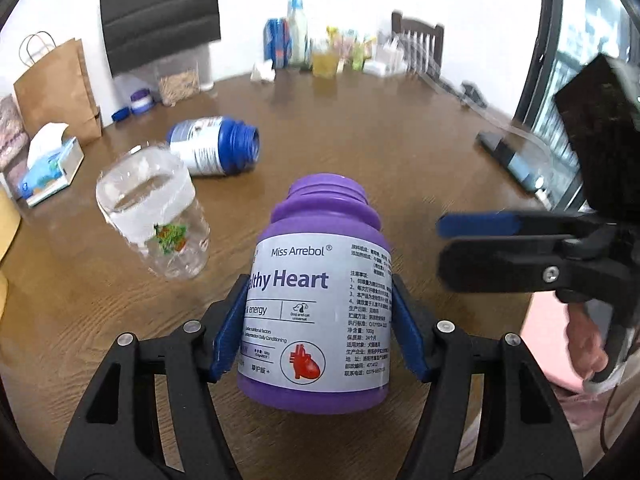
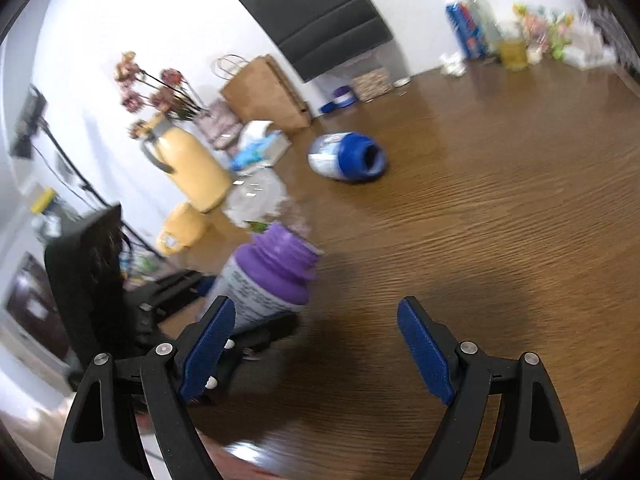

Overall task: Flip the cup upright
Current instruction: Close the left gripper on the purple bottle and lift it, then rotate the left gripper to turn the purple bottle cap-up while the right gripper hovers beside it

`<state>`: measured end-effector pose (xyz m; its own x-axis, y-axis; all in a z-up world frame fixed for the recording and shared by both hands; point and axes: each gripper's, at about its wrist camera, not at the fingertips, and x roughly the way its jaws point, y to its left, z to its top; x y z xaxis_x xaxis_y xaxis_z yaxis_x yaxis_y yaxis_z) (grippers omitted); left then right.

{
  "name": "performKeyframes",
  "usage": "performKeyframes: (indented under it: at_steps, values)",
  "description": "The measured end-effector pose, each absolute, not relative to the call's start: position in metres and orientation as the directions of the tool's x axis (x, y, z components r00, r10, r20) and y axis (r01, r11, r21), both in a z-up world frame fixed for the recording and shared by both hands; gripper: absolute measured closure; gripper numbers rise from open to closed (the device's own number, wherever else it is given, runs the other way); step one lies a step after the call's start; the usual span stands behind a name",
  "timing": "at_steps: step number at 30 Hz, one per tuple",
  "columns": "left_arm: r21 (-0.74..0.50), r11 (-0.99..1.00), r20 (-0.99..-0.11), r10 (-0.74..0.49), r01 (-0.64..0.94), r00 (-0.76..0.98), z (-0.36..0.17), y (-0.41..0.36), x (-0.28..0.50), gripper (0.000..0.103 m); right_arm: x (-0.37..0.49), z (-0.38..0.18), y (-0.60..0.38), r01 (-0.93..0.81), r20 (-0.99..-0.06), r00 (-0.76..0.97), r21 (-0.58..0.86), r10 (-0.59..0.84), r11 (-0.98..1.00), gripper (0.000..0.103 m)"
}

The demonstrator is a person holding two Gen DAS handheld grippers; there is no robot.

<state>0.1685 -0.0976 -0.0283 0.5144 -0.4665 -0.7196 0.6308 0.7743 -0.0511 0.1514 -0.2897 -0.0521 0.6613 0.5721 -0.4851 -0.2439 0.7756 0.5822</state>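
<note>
My left gripper [image 1: 318, 320] is shut on a purple open-necked bottle [image 1: 320, 300] with a white "Healthy Heart" label, held above the wooden table with its neck pointing away and up. The same bottle shows in the right wrist view [image 2: 268, 280], gripped by the left tool. My right gripper [image 2: 316, 344] is open and empty to the right of that bottle; it shows from the side in the left wrist view [image 1: 476, 236]. A clear plastic jar [image 1: 154, 212] stands upside down at the left. A blue-and-white bottle [image 1: 216, 146] lies on its side further back, mouth open.
A tissue box [image 1: 50, 164], a brown paper bag [image 1: 56, 88] and small lids sit along the left back edge. Bottles and cups [image 1: 320, 52] crowd the far edge. A yellow vase with dried flowers [image 2: 188, 160] stands at the left. A dark flat device [image 1: 516, 156] lies at the right.
</note>
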Motion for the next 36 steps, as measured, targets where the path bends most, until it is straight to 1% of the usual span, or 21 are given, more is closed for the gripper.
performKeyframes:
  at_steps: [3, 8, 9, 10, 13, 16, 18, 19, 21, 22, 25, 26, 28, 33, 36]
  values:
    - [-0.052, 0.757, -0.682, -0.504, 0.652, 0.530, -0.020, -0.096, 0.166, 0.042, 0.164, -0.051, -0.285, -0.285, -0.415, 0.617, 0.675, 0.669, 0.681, 0.016]
    - [-0.082, 0.712, -0.568, -0.609, 0.697, 0.554, -0.001, -0.087, 0.149, 0.041, 0.178, -0.050, -0.275, -0.313, -0.331, 0.551, 0.768, 0.766, 0.558, 0.016]
    - [-0.084, 0.707, -0.552, -0.620, 0.702, 0.558, 0.000, -0.085, 0.145, 0.041, 0.180, -0.049, -0.272, -0.318, -0.322, 0.537, 0.779, 0.780, 0.540, 0.018]
    - [-0.086, 0.706, -0.546, -0.624, 0.703, 0.559, 0.000, -0.085, 0.142, 0.041, 0.182, -0.048, -0.269, -0.324, -0.317, 0.523, 0.784, 0.791, 0.529, 0.034]
    - [-0.116, 0.715, -0.548, -0.625, 0.689, 0.556, -0.004, -0.077, 0.143, 0.041, 0.183, -0.045, -0.257, -0.332, -0.351, 0.503, 0.765, 0.789, 0.552, 0.034]
    - [-0.183, 0.711, -0.579, -0.636, 0.679, 0.510, -0.008, -0.070, 0.151, 0.039, 0.184, -0.042, -0.245, -0.339, -0.406, 0.514, 0.713, 0.756, 0.614, 0.034]
    - [-0.169, 0.715, -0.591, -0.624, 0.678, 0.511, -0.012, -0.069, 0.151, 0.039, 0.183, -0.039, -0.240, -0.344, -0.444, 0.535, 0.663, 0.719, 0.665, 0.034]
    - [-0.137, 0.721, -0.597, -0.607, 0.679, 0.525, -0.013, -0.071, 0.149, 0.038, 0.180, -0.035, -0.235, -0.353, -0.478, 0.565, 0.598, 0.673, 0.720, 0.034]
    - [-0.076, 0.725, -0.604, -0.580, 0.685, 0.547, -0.016, -0.074, 0.143, 0.038, 0.170, -0.026, -0.220, -0.381, -0.537, 0.630, 0.415, 0.561, 0.826, 0.034]
    - [-0.048, 0.727, -0.612, -0.563, 0.685, 0.555, -0.020, -0.077, 0.140, 0.038, 0.164, -0.022, -0.209, -0.403, -0.551, 0.655, 0.325, 0.518, 0.856, 0.034]
    - [-0.046, 0.746, -0.638, -0.534, 0.665, 0.555, -0.031, -0.079, 0.141, 0.040, 0.153, -0.019, -0.184, -0.475, -0.568, 0.673, 0.158, 0.473, 0.866, 0.034]
    - [-0.054, 0.753, -0.643, -0.528, 0.656, 0.554, -0.034, -0.078, 0.142, 0.042, 0.150, -0.020, -0.178, -0.479, -0.574, 0.682, 0.117, 0.452, 0.870, 0.034]
    - [-0.056, 0.762, -0.641, -0.523, 0.645, 0.562, -0.041, -0.075, 0.142, 0.042, 0.152, -0.022, -0.175, -0.480, -0.590, 0.679, 0.095, 0.438, 0.872, 0.034]
    - [-0.114, 0.774, -0.631, -0.541, 0.623, 0.556, -0.044, -0.063, 0.140, 0.043, 0.153, -0.024, -0.173, -0.502, -0.590, 0.657, 0.121, 0.468, 0.857, 0.033]
    - [-0.091, 0.785, -0.615, -0.528, 0.612, 0.585, -0.044, -0.061, 0.135, 0.043, 0.154, -0.024, -0.168, -0.514, -0.583, 0.649, 0.138, 0.489, 0.847, 0.033]
